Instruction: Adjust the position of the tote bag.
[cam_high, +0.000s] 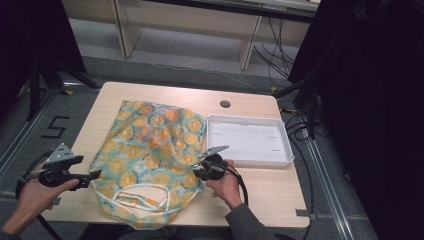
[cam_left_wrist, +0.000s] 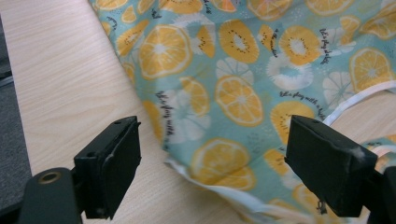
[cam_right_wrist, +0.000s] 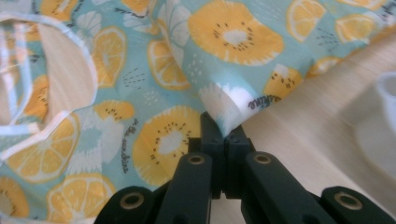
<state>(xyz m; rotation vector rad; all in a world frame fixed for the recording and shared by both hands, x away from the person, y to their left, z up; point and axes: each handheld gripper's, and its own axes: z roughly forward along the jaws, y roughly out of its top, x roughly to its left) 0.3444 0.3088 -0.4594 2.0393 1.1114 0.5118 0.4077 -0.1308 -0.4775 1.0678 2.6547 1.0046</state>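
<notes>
A thin fruit-print cloth bag (cam_high: 150, 160) is lying crumpled across the middle of the pale wooden table (cam_high: 260, 195), its white-trimmed opening (cam_high: 142, 196) facing the person's edge. The right gripper (cam_high: 204, 168) is pinching the bag's right edge — in the right gripper view its black jaws are pressed together on a small fold of fabric (cam_right_wrist: 233, 109) that is lifting into a peak. The left gripper (cam_high: 92, 176) is hovering at the bag's left edge with jaws spread wide and nothing between them; the left gripper view is showing the white hem (cam_left_wrist: 205, 184) lying just ahead of them.

The fabric is looking light, limp and matte, creasing wherever it is pulled — it will likely drape and slide rather than keep any shape, so a pinch on one point will lift only that corner. The stitched hem, being thicker, is probably the surest place to grip. A white, rigid, shallow plastic tray (cam_high: 287, 150) is sitting just right of the bag, apparently untouched by it.
</notes>
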